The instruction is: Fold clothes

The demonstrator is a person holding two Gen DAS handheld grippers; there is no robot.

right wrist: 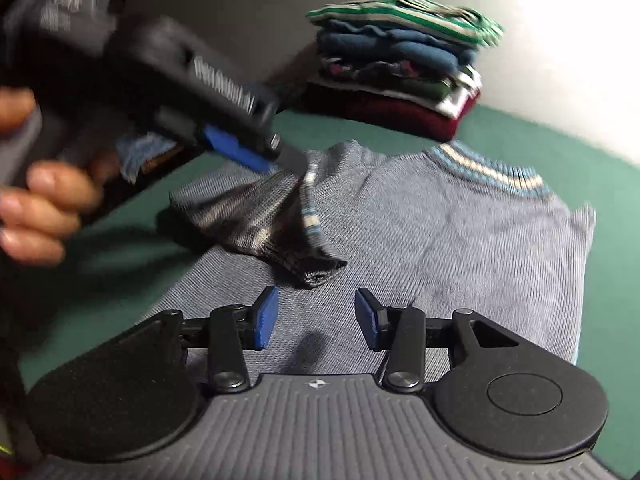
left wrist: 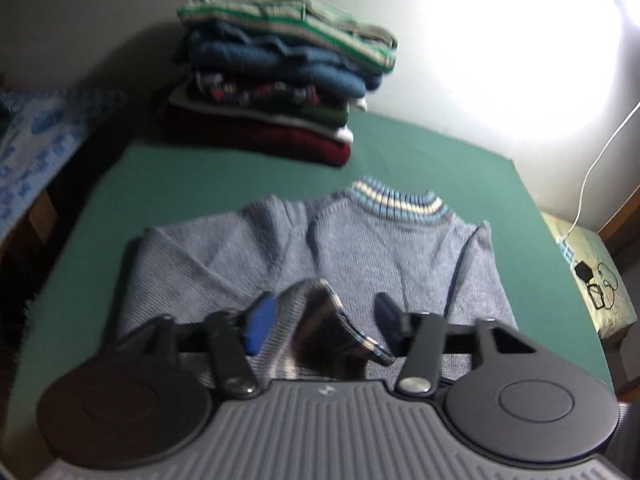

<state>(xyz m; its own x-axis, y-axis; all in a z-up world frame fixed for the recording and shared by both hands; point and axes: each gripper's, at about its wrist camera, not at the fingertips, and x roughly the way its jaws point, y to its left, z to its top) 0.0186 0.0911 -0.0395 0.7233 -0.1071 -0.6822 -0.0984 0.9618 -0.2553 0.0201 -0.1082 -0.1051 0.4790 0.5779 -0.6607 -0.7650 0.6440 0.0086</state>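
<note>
Sweater (left wrist: 360, 256) lies flat on the green bench (left wrist: 460, 152), collar toward the folded stack (left wrist: 280, 68) at upper centre of the left wrist frame. We see its cuff (left wrist: 332, 328) standing loose between the left gripper (left wrist: 324, 320), whose fingers are parted and not pressing it. The right gripper (right wrist: 316, 316) hovers open and empty over the body, lower centre of its frame. We judge the left hand nearer the cuff; the sleeve runs toward the frame's left.

The left gripper (right wrist: 280, 162) blurs across the right wrist view, its holding hand (right wrist: 38, 204) (only fingers showing) cut by the frame's left edge.
</note>
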